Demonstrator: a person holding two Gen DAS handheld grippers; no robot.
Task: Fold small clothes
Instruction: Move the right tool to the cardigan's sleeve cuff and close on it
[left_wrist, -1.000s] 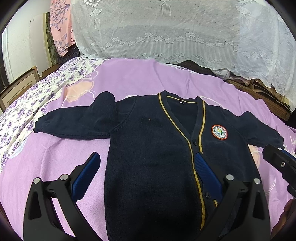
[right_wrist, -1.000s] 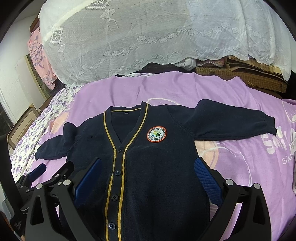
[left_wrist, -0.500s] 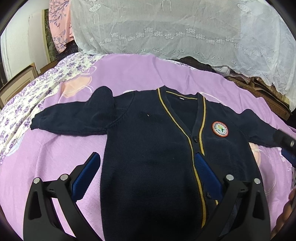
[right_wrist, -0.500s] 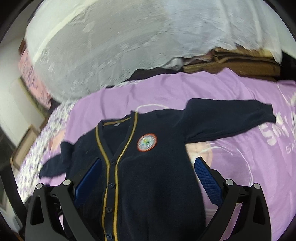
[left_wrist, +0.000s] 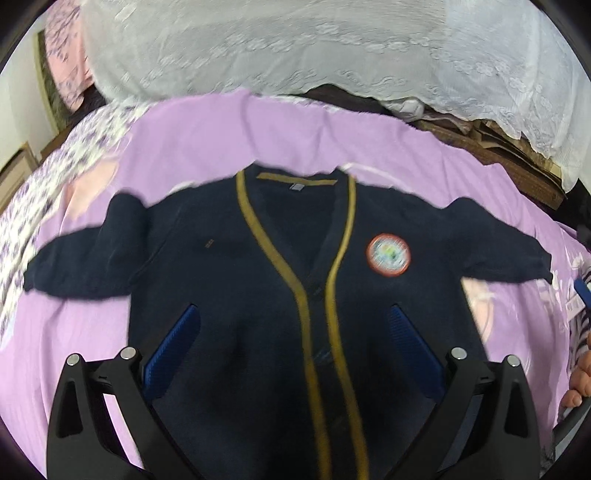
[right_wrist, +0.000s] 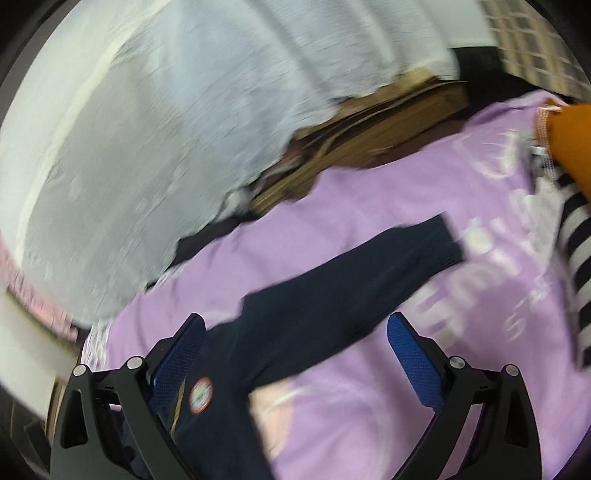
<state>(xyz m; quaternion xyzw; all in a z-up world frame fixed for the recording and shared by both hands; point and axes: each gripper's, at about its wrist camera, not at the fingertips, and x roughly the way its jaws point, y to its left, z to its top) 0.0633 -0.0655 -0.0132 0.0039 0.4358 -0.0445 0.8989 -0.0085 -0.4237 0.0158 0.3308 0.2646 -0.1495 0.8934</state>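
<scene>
A small navy cardigan (left_wrist: 258, 295) with yellow trim and a round red badge (left_wrist: 388, 255) lies flat and face up on the purple bedsheet (left_wrist: 258, 140), both sleeves spread out. My left gripper (left_wrist: 293, 325) hovers open above the cardigan's middle, with nothing between its blue pads. In the blurred right wrist view, my right gripper (right_wrist: 295, 330) is open over the cardigan's right sleeve (right_wrist: 351, 273), whose cuff (right_wrist: 443, 240) points to the upper right. The badge (right_wrist: 201, 393) shows at lower left there.
White lace fabric (left_wrist: 314, 48) drapes over a pile behind the bed. Folded brown items (right_wrist: 369, 136) lie at the bed's far edge. Striped (right_wrist: 580, 258) and orange (right_wrist: 569, 140) clothes lie at the right. A person's fingers (left_wrist: 576, 384) show at the right edge.
The left gripper has shifted right, now centred over the cardigan's front. The right gripper has swung quickly to the right and tilted, from the cardigan's body to over its right sleeve.
</scene>
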